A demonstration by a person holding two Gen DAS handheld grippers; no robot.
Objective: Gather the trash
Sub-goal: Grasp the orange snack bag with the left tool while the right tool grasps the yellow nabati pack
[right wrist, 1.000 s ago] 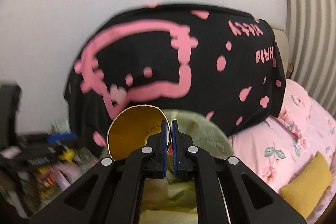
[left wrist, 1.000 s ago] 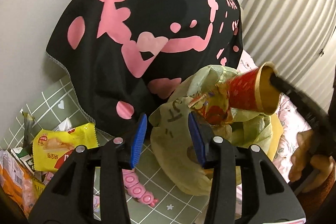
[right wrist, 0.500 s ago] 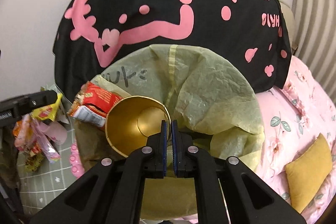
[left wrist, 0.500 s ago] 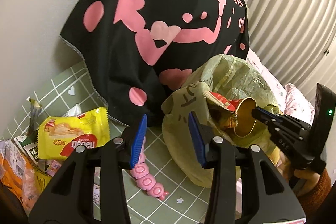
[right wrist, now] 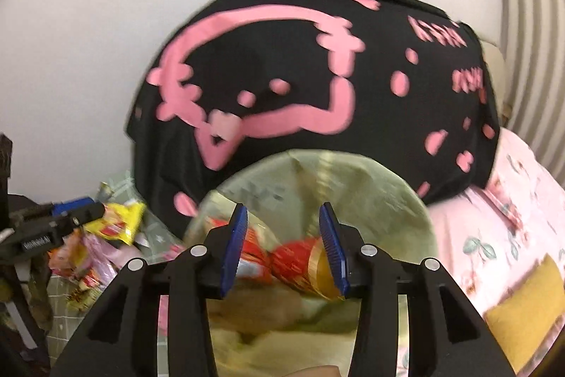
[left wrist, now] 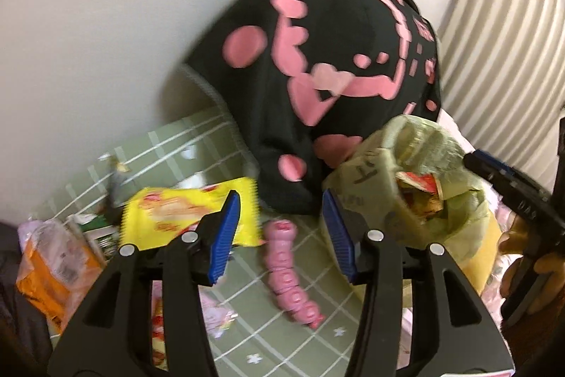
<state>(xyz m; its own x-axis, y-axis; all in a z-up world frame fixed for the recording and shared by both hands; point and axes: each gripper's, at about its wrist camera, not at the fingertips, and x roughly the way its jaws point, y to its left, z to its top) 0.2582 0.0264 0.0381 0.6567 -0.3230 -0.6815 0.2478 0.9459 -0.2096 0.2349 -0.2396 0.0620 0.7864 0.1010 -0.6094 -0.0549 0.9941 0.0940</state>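
Note:
A pale green trash bag [left wrist: 438, 186] stands open on the green checked mat [left wrist: 247, 299]; it also shows in the right wrist view [right wrist: 370, 196]. A red and gold paper cup [right wrist: 303, 262] lies inside it beside a red wrapper [right wrist: 252, 262]. My right gripper [right wrist: 282, 249] is open and empty just above the bag's mouth. My left gripper [left wrist: 279, 237] is open and empty above the mat, left of the bag. A yellow snack packet [left wrist: 183, 211] and a pink toy [left wrist: 287, 274] lie near it.
A black cloth with pink print [left wrist: 335, 59] drapes behind the bag against the white wall. Orange and other wrappers [left wrist: 49, 267] pile at the mat's left. A pink bedsheet [right wrist: 494, 218] and yellow cushion [right wrist: 526, 299] lie right. Curtains [left wrist: 505, 34] hang at far right.
My right gripper opened and let the red and gold cup drop into the bag. My left gripper swung a little left toward the yellow packet.

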